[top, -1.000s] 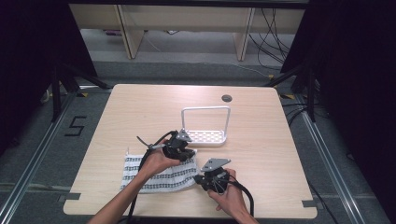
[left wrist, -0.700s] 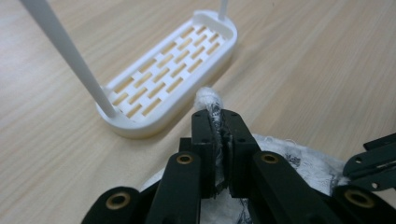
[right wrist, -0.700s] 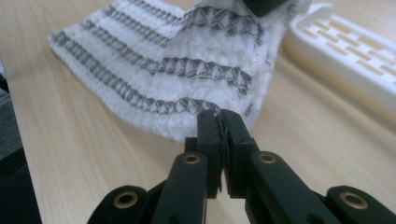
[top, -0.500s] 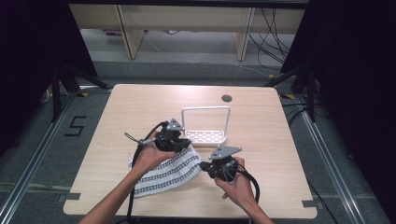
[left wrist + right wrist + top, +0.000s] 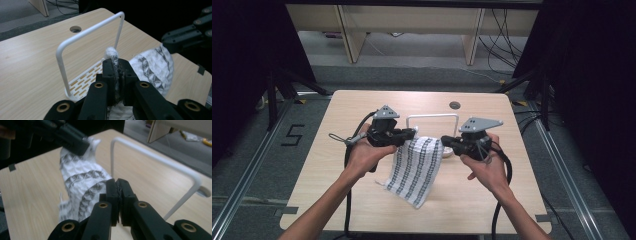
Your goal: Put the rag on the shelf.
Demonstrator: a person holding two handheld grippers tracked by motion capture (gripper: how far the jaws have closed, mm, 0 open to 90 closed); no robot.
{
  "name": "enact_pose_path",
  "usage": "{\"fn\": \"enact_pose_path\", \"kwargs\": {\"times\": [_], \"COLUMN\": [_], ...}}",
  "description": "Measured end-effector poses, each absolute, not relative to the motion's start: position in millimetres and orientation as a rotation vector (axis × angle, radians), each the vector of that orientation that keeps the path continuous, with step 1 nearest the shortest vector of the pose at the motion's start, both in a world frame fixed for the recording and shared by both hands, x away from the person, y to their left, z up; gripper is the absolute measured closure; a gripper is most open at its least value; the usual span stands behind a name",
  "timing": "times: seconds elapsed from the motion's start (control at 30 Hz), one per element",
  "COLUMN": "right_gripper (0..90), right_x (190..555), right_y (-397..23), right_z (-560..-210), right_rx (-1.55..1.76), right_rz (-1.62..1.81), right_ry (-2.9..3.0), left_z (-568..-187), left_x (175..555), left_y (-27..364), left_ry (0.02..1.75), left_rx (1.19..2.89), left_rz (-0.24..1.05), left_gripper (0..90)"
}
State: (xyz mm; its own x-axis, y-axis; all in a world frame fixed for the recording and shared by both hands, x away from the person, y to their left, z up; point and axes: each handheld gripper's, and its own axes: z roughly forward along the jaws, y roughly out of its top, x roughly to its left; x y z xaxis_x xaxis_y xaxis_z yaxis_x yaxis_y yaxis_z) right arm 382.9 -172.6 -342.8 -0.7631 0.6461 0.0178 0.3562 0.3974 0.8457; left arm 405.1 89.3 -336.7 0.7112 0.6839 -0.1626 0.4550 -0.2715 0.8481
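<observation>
A white cloth with dark patterned stripes [image 5: 416, 167] hangs in the air above the table, held by its two top corners. My left gripper [image 5: 412, 133] is shut on the left corner, and a bunch of the cloth [image 5: 111, 53] sticks out past its jaws. My right gripper [image 5: 445, 143] is shut on the right corner of the cloth [image 5: 83, 186]. The cloth's lower end trails down toward the table [image 5: 337, 165]. Behind the cloth stands a white wire rack [image 5: 432, 118] with a slotted base [image 5: 83, 80] and a tall hoop [image 5: 155, 157].
A round cable hole [image 5: 455, 105] sits in the table near the far edge. Black cables trail from both grippers toward the near edge. Wooden furniture legs and loose cables stand on the floor beyond the table.
The cloth went from lying flat near the front edge to hanging in the air. Both grippers rose, moved farther from the person and spread apart with it.
</observation>
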Motion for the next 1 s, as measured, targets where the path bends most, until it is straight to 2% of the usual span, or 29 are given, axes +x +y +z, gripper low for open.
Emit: {"fn": "enact_pose_path", "kwargs": {"times": [0.33,0.6,1.0], "right_gripper": [88.7,88.7,88.7], "right_x": [396.9,412.4,444.3], "right_y": [-180.9,-183.2,-186.7], "right_z": [-295.4,-274.2,-250.1], "right_rx": [0.845,0.871,0.896], "right_rz": [1.340,1.348,1.340], "right_ry": [2.225,2.187,2.124], "left_z": [-298.2,-277.2,-265.2], "left_x": [408.0,423.0,448.7], "left_y": [82.0,75.9,65.6], "left_ry": [0.861,0.875,0.914], "left_rx": [1.859,1.831,1.780], "left_rz": [0.308,0.328,0.326], "left_gripper": [83.9,84.0,84.1]}}
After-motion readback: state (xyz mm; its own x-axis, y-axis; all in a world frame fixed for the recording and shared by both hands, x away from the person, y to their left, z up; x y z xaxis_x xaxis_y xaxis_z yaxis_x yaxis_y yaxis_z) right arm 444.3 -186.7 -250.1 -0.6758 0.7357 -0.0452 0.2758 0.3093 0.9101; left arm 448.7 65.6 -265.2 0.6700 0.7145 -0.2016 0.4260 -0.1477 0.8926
